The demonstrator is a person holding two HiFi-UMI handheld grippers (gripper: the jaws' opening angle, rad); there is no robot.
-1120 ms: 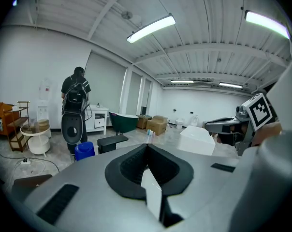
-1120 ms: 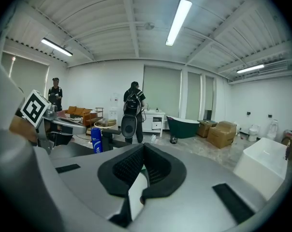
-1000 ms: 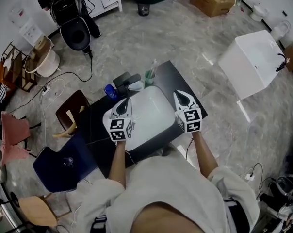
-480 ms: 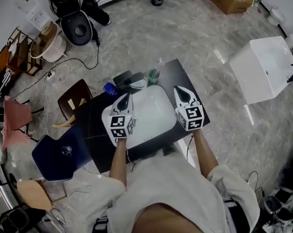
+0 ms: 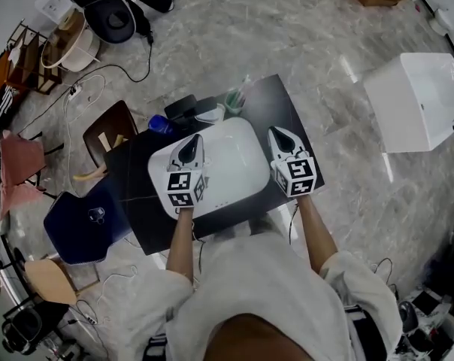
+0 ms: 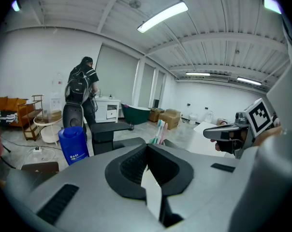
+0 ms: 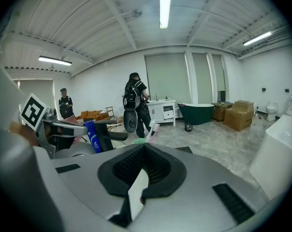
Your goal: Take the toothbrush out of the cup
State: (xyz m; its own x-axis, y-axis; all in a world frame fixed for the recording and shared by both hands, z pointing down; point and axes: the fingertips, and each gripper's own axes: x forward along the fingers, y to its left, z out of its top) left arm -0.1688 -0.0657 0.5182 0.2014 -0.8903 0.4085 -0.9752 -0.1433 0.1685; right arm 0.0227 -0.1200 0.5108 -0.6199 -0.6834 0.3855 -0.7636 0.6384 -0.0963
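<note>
item: toothbrush point(image 6: 159, 129), standing head-up in the cup point(image 5: 231, 102), leaning a little, pale green-and-white head uppermost; a pinkish handle shows just beside it, so the cup may hold more than one brush. slim, light, and probably easy to tip if nudged off-centre. container: small green cup, upright, at the far edge of the black table point(image 5: 287, 111), just behind the white basin point(image 5: 227, 168). neighbours: a black tap-like fixture point(image 5: 188, 108) beside the cup and a blue bottle point(image 5: 158, 124) further to the left, both on the same far edge. tools: left gripper point(image 5: 192, 141) over the left side of the basin, right gripper point(image 5: 277, 133) over its right rim, both pointing towards the cup but well apart from it. each gripper's own view shows its two dark pads pressed together at the tips with nothing between them. task status, judged from the layout: not started in any effective sense, since the brush is in the cup, untouched, and neither tool is near enough to take it. remaining: open one pair of jaws, reach across the basin, close on the exposed upper handle, and lift it clear without dragging the cup over.
</note>
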